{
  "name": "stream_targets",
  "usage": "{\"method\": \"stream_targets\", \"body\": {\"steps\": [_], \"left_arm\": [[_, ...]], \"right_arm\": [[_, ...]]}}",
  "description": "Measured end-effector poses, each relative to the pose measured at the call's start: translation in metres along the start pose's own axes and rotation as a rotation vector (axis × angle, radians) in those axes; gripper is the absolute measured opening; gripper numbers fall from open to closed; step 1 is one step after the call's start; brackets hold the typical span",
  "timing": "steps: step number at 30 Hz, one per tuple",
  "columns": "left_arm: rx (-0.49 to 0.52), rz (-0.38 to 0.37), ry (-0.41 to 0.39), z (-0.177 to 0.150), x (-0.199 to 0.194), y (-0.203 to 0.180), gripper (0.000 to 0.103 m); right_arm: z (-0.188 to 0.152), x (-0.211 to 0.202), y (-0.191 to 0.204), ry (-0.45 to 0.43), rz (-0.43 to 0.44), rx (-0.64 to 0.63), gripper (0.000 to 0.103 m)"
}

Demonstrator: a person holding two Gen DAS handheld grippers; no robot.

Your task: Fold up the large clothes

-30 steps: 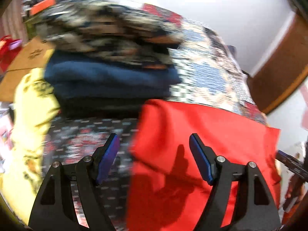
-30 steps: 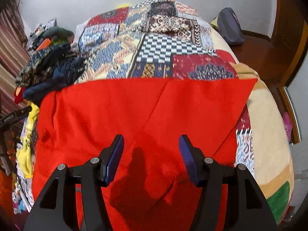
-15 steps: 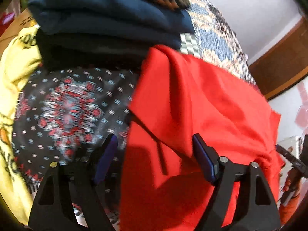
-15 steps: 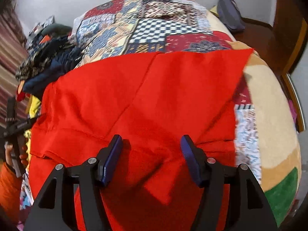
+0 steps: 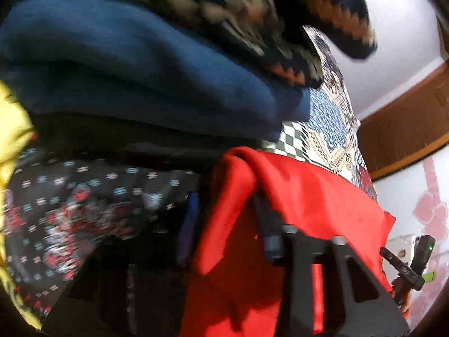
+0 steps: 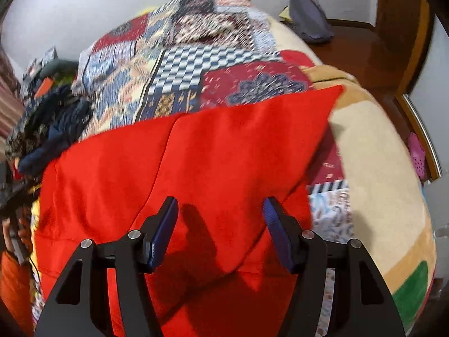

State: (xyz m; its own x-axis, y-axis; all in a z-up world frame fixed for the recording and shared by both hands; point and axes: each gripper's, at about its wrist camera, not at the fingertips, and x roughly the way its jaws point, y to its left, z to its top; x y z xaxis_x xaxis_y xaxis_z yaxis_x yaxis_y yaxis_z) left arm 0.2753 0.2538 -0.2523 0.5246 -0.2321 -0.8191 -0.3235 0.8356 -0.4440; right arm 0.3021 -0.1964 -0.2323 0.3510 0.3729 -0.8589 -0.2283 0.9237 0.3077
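Beside the stack of folded clothes [image 5: 157, 64], the left hand-held gripper [image 5: 224, 219] closes its jaws around a raised edge of the red cloth [image 6: 196, 163], which lies across the patchwork bed [image 6: 196, 64]. With such a shallow bite the edge may slip out, or the lift may knock the stack. Nearer the cloth's middle, the right hand-held gripper [image 6: 220, 233] hovers with jaws apart, holding nothing.

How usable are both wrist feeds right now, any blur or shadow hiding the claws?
Left wrist view: heavy motion blur; the left claw is smeared, dim against the red cloth, so its opening is unclear. Right wrist view: sharper near the right claw, open, casting a dark shadow on the cloth; the quilt behind is blurred, with fisheye bending.
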Motion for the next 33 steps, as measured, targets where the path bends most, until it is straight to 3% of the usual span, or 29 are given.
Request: {"method": "stream_targets", "body": {"steps": [1, 7, 14, 17, 18, 20, 22, 24, 29, 33], "left_arm": [[0.013, -0.005, -0.005, 0.000, 0.003, -0.004, 0.009], [-0.009, 0.040, -0.096, -0.011, -0.021, 0.001, 0.002], [-0.002, 0.276, -0.088, -0.022, -0.018, 0.013, 0.001], [-0.012, 0.271, -0.063, -0.026, -0.024, 0.021, 0.002], [-0.010, 0.253, -0.062, -0.027, -0.030, 0.022, 0.004], [0.015, 0.231, -0.066, -0.027, -0.041, 0.019, 0.021], [0.042, 0.218, -0.081, -0.027, -0.049, 0.011, 0.058], [0.057, 0.188, -0.095, -0.026, -0.052, -0.002, 0.068], [0.020, 0.046, -0.050, -0.019, -0.031, -0.013, 0.076], [-0.035, 0.003, 0.036, -0.018, 0.008, -0.012, 0.076]], "right_arm": [[-0.002, 0.004, 0.003, 0.012, -0.006, -0.018, 0.059], [-0.008, 0.011, 0.005, 0.014, -0.031, -0.065, 0.063], [-0.008, 0.011, 0.004, 0.006, -0.032, -0.069, 0.063], [-0.007, 0.005, 0.003, 0.003, -0.031, -0.048, 0.062], [-0.007, 0.001, 0.002, -0.002, -0.029, -0.043, 0.062], [-0.007, -0.013, -0.007, -0.036, -0.023, -0.023, 0.062], [-0.005, -0.025, -0.017, -0.072, -0.028, 0.007, 0.062], [0.000, -0.033, -0.031, -0.093, -0.030, 0.045, 0.062], [0.016, -0.029, -0.061, -0.101, -0.018, 0.133, 0.062], [0.028, -0.008, -0.072, -0.072, 0.019, 0.179, 0.062]]}}
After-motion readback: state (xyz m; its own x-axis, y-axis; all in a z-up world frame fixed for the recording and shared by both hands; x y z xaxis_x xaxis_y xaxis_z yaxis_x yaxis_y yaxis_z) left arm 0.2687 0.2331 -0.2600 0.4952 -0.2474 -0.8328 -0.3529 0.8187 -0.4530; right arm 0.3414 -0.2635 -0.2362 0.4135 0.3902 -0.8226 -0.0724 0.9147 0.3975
